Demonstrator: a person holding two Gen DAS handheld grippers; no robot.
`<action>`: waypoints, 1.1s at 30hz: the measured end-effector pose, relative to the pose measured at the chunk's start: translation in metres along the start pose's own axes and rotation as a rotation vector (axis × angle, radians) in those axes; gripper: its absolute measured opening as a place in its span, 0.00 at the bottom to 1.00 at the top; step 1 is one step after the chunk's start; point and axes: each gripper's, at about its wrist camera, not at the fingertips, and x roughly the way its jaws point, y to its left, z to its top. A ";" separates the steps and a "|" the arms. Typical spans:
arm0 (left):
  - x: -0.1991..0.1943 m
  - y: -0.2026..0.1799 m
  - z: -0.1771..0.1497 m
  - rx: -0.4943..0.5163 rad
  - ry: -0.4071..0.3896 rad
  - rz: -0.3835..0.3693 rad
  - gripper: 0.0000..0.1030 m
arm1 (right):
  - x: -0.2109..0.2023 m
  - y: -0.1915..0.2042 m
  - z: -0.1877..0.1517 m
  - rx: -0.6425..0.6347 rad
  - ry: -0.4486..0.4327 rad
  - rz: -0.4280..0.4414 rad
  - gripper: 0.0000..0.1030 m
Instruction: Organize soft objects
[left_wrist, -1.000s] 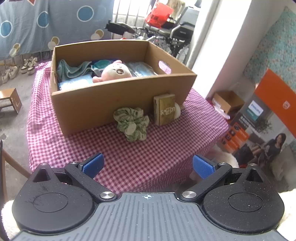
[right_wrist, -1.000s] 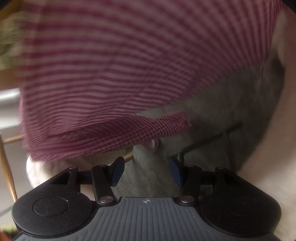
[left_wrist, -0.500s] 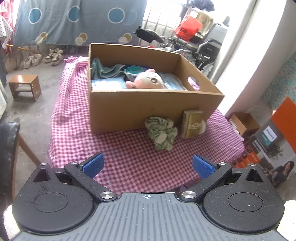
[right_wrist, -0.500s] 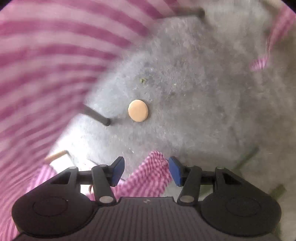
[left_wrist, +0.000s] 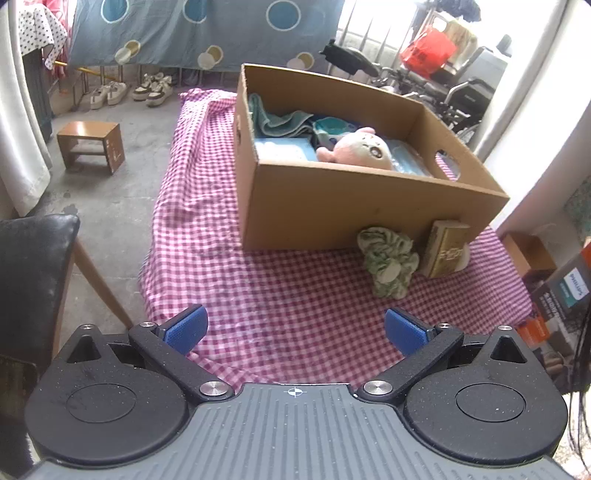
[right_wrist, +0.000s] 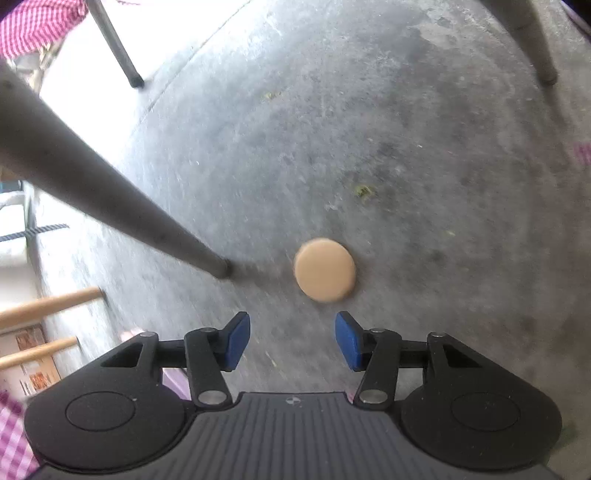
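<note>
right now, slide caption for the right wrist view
Open right gripper above a tan disc on the concrete floor.

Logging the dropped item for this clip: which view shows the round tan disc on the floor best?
The right wrist view: the round tan disc lies on the grey concrete floor, just ahead of the right gripper and its open jaws. The left wrist view does not show it.

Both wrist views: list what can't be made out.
- Left wrist view: the near wall of the cardboard box hides its lower contents.
- Left wrist view: the gold book covers most of a pale object behind it.
- Right wrist view: the tan disc on the floor is blurred; its material is unclear.
</note>
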 end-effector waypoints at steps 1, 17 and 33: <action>0.001 0.002 0.000 -0.004 0.003 0.005 1.00 | 0.008 0.001 0.002 -0.001 0.018 -0.009 0.53; 0.023 0.029 0.001 -0.064 0.046 0.026 1.00 | 0.053 0.045 -0.041 -0.833 -0.059 -0.378 0.53; 0.033 0.034 -0.004 -0.086 0.096 0.071 1.00 | 0.089 0.077 -0.043 -1.098 -0.087 -0.431 0.59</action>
